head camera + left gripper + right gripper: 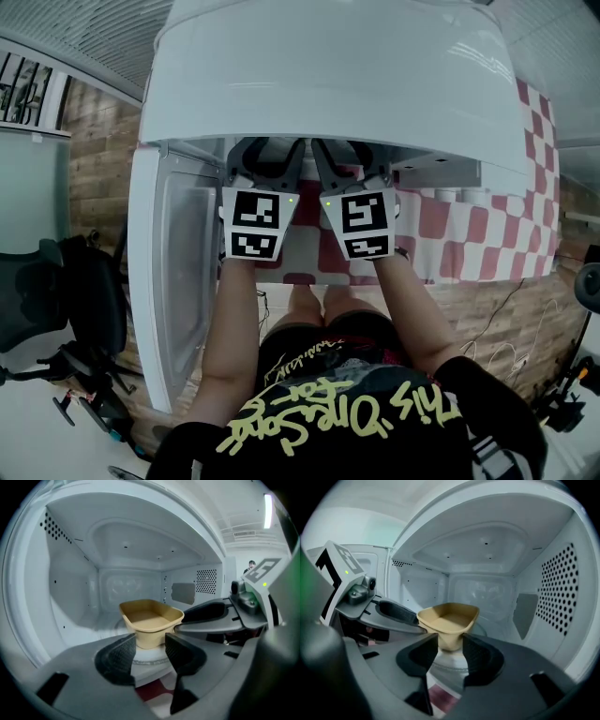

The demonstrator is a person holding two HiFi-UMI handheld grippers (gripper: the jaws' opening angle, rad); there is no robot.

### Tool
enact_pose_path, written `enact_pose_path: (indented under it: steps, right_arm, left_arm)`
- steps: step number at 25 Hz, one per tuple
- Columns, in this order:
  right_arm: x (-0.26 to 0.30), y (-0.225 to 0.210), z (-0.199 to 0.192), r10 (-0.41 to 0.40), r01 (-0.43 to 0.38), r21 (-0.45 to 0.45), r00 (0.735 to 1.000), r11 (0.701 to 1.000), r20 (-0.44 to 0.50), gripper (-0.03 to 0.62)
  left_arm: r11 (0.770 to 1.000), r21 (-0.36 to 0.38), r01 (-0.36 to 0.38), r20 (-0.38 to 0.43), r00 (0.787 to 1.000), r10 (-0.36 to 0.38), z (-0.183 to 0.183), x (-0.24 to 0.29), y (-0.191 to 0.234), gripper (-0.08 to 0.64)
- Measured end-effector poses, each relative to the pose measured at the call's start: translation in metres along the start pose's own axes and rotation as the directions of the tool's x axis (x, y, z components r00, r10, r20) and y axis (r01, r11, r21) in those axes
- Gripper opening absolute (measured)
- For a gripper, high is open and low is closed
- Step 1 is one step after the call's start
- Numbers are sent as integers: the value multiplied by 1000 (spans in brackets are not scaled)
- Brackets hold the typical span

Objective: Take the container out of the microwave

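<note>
The left hand-held gripper [150,645] and right hand-held gripper [450,645] point forward, jaws parted.

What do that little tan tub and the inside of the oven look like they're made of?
Container: likely moulded plant fibre or matte plastic; it is tan and dull, with no glints and a thin flared rim.
Microwave cavity: probably painted or enamelled sheet metal; it is smooth and white with a soft sheen and punched vent holes.
Turntable under the container: looks like glass, pale and slightly see-through.
</note>
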State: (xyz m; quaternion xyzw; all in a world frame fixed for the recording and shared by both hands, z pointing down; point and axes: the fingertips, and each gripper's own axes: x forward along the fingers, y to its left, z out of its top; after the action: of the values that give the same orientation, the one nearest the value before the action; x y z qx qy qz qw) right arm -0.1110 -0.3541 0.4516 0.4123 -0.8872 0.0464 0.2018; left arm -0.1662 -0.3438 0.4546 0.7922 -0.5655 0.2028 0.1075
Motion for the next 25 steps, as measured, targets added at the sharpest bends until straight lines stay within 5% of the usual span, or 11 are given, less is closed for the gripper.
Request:
enact_pose_path:
  steps: [25]
  right_arm:
    - [-31,8,0,29,-31,52,999,998,45,163]
  left_arm:
    - [997,-48,-68,35,997,70,2,-29,-20,181]
